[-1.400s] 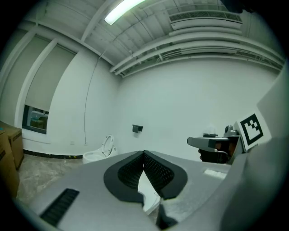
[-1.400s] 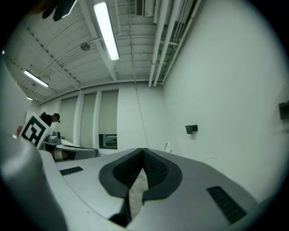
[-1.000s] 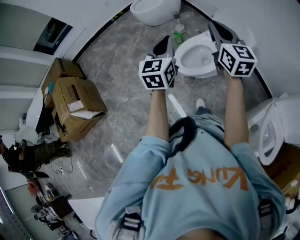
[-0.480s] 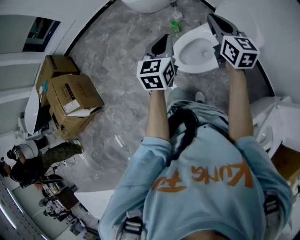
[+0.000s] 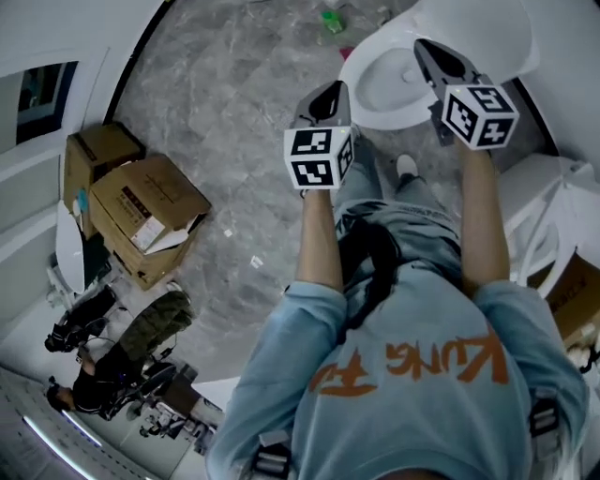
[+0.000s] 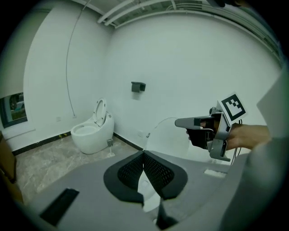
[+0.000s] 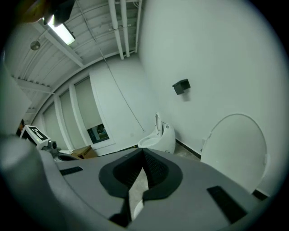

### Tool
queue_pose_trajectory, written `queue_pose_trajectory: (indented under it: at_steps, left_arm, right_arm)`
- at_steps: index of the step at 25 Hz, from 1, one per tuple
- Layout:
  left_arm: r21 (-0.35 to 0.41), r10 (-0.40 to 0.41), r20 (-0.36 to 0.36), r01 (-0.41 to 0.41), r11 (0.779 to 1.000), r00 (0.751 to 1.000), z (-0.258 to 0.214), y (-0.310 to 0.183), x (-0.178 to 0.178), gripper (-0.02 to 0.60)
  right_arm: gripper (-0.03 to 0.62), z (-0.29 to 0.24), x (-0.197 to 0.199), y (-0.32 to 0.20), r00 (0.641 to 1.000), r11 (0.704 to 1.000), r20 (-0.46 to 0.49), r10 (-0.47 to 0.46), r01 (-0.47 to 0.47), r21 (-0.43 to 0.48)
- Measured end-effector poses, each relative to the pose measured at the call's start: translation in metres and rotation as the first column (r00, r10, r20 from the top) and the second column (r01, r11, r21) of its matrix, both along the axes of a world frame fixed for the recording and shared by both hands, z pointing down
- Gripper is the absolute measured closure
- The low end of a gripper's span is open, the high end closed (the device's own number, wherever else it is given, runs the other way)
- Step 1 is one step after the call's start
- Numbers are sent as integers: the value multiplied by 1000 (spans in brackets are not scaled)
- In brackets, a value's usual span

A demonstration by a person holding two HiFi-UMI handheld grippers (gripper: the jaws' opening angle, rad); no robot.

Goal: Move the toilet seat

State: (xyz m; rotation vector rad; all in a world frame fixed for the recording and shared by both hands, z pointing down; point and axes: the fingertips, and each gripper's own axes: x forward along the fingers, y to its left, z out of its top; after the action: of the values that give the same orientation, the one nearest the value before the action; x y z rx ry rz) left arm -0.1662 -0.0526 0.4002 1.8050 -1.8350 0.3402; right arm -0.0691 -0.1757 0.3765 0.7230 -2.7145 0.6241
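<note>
A white toilet [image 5: 389,89] stands at the top right of the head view, its bowl uncovered and its lid and seat [image 5: 483,33] raised against the wall. The left gripper view shows that raised lid [image 6: 165,135] just ahead, and the right gripper view shows it [image 7: 237,149] at the right. My left gripper [image 5: 328,94] hangs shut and empty above the floor, just left of the bowl. My right gripper [image 5: 431,52] is shut too, holds nothing, and hovers over the bowl's right side close to the lid. It also shows in the left gripper view as the right gripper [image 6: 192,122].
A second toilet [image 6: 90,131] stands farther along the wall, and a third toilet [image 5: 544,216] is at my right. Cardboard boxes [image 5: 141,211] sit on the marble floor at the left. A green bottle [image 5: 330,19] stands by the toilet base. A person [image 5: 122,352] crouches at the lower left.
The person has stepped closer, so the toilet has slid down and right under the grippers. The right gripper has come over the bowl. Both grippers stay shut and empty.
</note>
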Motion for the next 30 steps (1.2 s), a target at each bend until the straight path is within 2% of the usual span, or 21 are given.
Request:
queue_pose_trajectory:
  at_steps: [4,7,9,12,17,22,25,26,27,30]
  left_arm:
    - [-78,95,-16,-96,992,995,44,-11,-9,588]
    - [-137,165,-43,-169,976,985,79,-16,-15,588]
    - [-184,231,-60,-239,954,971,100,-17,-15,588]
    - [-245,349,-81,-358,901,934,132,-19,-11,588]
    - [-348,538,-140,-550,759,831,194,-1,-4,587]
    - [-414,624,-196,-641,646,756,248,5,-3,588]
    - [-441,678,-208,-686,579,705,281,4,-4,588]
    - [-453,711,-202,-708,542,674,293,4,-5,588]
    - [-469,751,-193,-732,495,632,303,8,-4,586]
    - [-510,850,-185,-788,346,493,332,20,2,586]
  right_arm:
    - [594,54,-5,-6,998,996,-40,54,-57,-73]
    - [594,89,-10,-4,994,989,-68,86,-94,-115]
    - [594,110,-9,-1,989,981,-98,110,-124,-146]
    - [594,141,-8,1,981,972,-143,135,-159,-174]
    - [582,200,-3,20,966,955,-212,148,-195,-222]
    - [568,256,2,39,949,923,-255,185,-257,-287]
    - [553,287,-3,50,945,917,-278,171,-256,-307]
    - [549,296,-6,54,945,916,-284,162,-251,-312]
    - [543,304,-8,60,946,916,-287,150,-242,-320]
    - [495,325,-16,77,951,922,-298,86,-189,-337]
